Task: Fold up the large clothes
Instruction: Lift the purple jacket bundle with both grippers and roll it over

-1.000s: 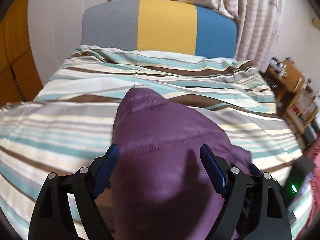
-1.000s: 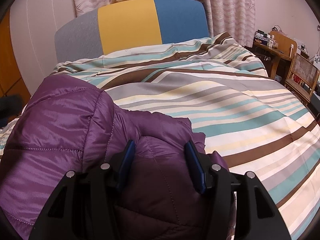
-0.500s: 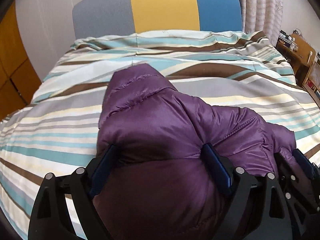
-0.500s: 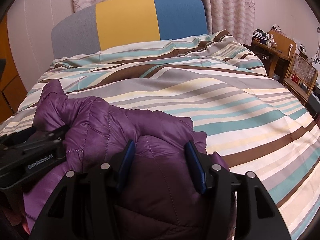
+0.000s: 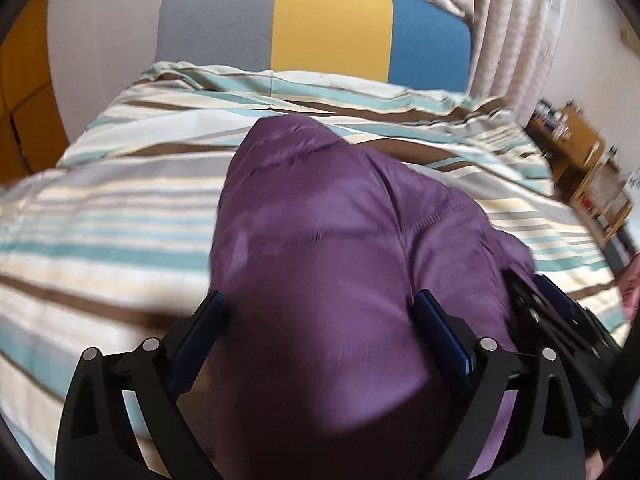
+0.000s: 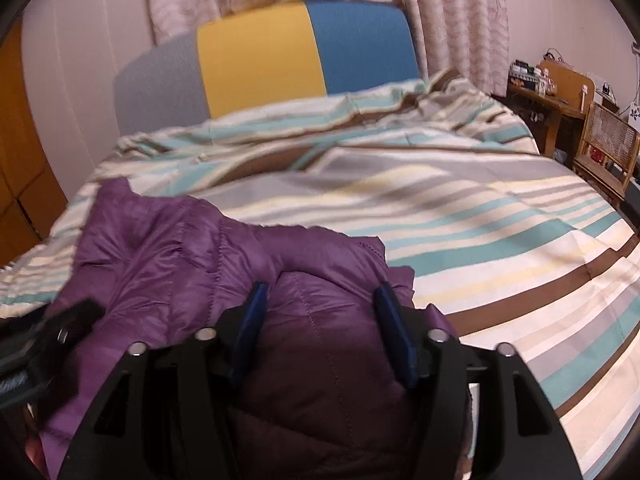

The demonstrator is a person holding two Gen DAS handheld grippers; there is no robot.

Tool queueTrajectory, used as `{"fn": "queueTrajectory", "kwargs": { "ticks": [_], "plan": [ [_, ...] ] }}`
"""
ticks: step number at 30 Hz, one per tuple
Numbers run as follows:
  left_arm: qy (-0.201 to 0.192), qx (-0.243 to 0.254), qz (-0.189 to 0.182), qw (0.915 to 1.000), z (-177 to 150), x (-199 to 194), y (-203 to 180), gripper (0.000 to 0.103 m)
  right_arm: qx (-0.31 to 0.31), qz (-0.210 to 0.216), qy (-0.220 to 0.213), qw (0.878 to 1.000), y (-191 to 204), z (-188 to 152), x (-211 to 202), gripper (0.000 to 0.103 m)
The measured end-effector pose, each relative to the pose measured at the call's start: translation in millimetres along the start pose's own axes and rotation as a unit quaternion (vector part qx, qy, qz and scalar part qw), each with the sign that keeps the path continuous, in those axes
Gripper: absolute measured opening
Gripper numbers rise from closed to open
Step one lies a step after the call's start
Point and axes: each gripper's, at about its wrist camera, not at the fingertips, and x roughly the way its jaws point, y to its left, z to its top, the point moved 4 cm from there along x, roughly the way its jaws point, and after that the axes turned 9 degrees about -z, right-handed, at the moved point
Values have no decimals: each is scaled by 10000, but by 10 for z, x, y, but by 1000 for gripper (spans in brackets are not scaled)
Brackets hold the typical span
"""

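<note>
A purple quilted puffer jacket (image 5: 320,240) lies bunched on the striped bed cover (image 5: 100,240). My left gripper (image 5: 320,320) has a thick fold of the jacket between its blue pads, jaws wide around the bulk. My right gripper (image 6: 320,320) grips another thick fold of the same jacket (image 6: 180,264), which spreads to its left on the bed cover (image 6: 480,232). The right gripper's black body shows at the lower right of the left wrist view (image 5: 560,328). The left gripper's body shows at the lower left of the right wrist view (image 6: 40,340).
A grey, yellow and blue headboard (image 5: 332,28) stands at the far end of the bed, with patterned curtains (image 6: 452,16) behind. A wooden desk (image 6: 552,92) and a cane chair (image 6: 608,148) stand to the right of the bed. Orange-brown cabinet doors (image 5: 24,92) are at the left.
Both wrist views have tilted and shifted, with motion blur now. The jacket bulges higher between the left pads. The left gripper has dropped lower in the right wrist view. Both grips are unchanged.
</note>
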Motion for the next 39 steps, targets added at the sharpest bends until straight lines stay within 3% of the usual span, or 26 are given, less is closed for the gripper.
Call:
{"fn": "queueTrajectory", "kwargs": {
  "ticks": [3,8,12,16,20,23,30,34,36,39],
  "plan": [
    [-174,35,-188,9997,-176,-266,-8,94,-132,97,-89,9998,11,-18,-224,69],
    [-300,264,-180,9990,-459,-491,-60,94,-160,113,-278,9994,-79,-217,-699,73],
    [-75,314,-103,9994,-548,-325,-89,95,3,-151,79,9999,-225,-445,-660,74],
    [95,154,-329,9993,-538,-288,-14,95,501,170,388,9978,-357,-470,-601,75],
    [171,-472,-829,9953,-545,-492,168,96,724,476,510,9949,-437,-498,-781,86],
    [128,-854,-1148,9896,-585,-624,278,97,1076,995,805,9859,-522,-584,-870,89],
    [614,-736,-1662,9814,-675,-524,166,97,1381,1555,1449,9674,-496,-658,-660,90],
    [750,-661,-1636,9814,-707,-441,99,97,1190,1691,1457,9675,-423,-589,-620,78],
    [744,-548,-1601,9828,-713,-446,45,92,1283,1836,1511,9628,-406,-576,-598,68],
    [654,-337,-1540,9853,-699,-528,-39,76,1306,1939,1434,9617,-387,-553,-642,56]
  ]
}}
